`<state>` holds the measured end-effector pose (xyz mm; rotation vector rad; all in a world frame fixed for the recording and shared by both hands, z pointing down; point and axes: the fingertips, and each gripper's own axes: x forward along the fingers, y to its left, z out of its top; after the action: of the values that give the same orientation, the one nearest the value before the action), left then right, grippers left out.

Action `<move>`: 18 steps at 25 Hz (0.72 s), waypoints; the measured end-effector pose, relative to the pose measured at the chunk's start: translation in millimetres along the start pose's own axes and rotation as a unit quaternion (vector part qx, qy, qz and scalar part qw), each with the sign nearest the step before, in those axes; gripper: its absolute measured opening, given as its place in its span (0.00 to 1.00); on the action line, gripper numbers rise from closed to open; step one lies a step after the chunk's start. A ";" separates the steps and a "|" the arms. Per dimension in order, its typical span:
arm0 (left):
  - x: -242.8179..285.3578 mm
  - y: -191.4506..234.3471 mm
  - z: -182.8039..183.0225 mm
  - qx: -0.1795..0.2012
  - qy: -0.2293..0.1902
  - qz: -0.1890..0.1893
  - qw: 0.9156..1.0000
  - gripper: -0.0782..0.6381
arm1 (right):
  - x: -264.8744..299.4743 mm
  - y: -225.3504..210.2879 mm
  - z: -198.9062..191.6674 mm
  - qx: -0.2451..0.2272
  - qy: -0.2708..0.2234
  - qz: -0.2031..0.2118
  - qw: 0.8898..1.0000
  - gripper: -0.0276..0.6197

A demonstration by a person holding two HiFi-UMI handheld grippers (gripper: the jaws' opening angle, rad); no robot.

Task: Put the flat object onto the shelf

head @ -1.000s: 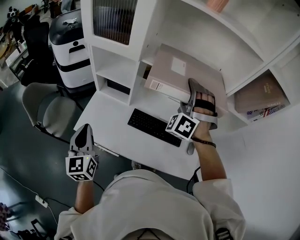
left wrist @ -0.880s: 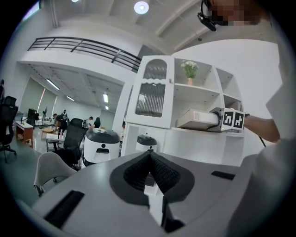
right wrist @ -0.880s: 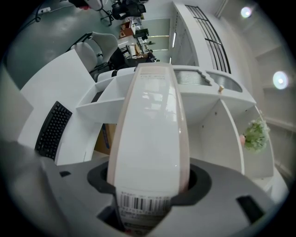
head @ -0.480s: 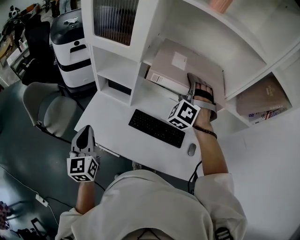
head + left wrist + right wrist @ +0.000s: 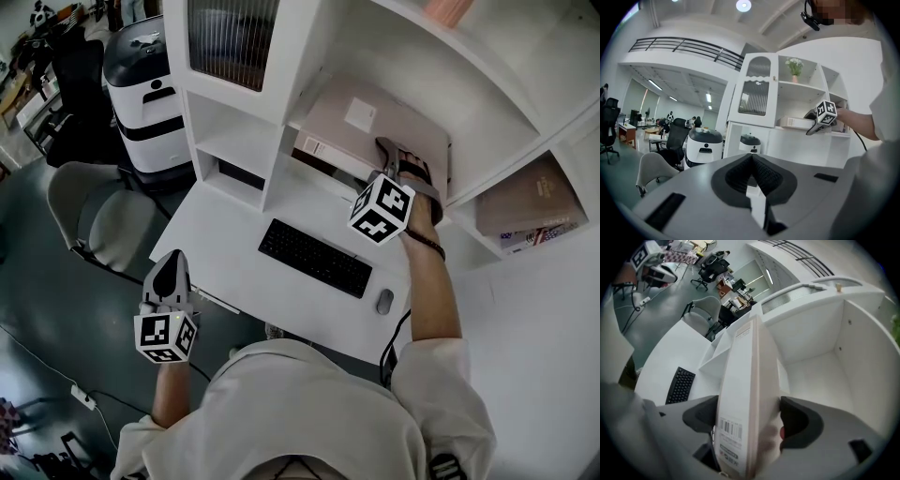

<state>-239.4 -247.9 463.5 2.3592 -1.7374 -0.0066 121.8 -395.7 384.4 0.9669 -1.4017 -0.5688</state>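
Flat box (image 5: 366, 122) laid on shelf (image 5: 811, 376), w/draw left
Just been spreading R gripper (image 5: 401, 159) jaws, box between; L gripper (image 5: 168, 267) pinched closed, empty.

White desk (image 5: 216, 246), grey chair (image 5: 89, 214), dark glossy floor (image 5: 37, 309), round ceiling lamp (image 5: 743, 5).

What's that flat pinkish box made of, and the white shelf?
The flat box looks like matte cardboard: dull pinkish faces, crisp edges, a stuck-on barcode label. The shelf is probably white-painted or laminated board: smooth, faintly glossy.
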 end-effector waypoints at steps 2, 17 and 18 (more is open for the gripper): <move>1.5 -1.2 0.0 0.000 0.001 0.000 1.000 0.10 | 1.0 -2.2 -0.2 0.006 -0.004 0.019 1.000 0.69; 11.9 -6.7 -0.7 -0.001 0.004 0.005 1.000 0.10 | 18.4 -25.7 -3.3 0.075 -0.041 0.084 0.993 0.70; 12.6 -7.0 -1.0 -0.001 0.005 0.005 1.000 0.10 | 19.8 -27.3 -4.1 0.078 -0.041 0.086 0.992 0.70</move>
<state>-228.9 -257.6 464.8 2.3450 -1.7453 0.0042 134.0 -425.4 373.2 0.9428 -1.6044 -0.3798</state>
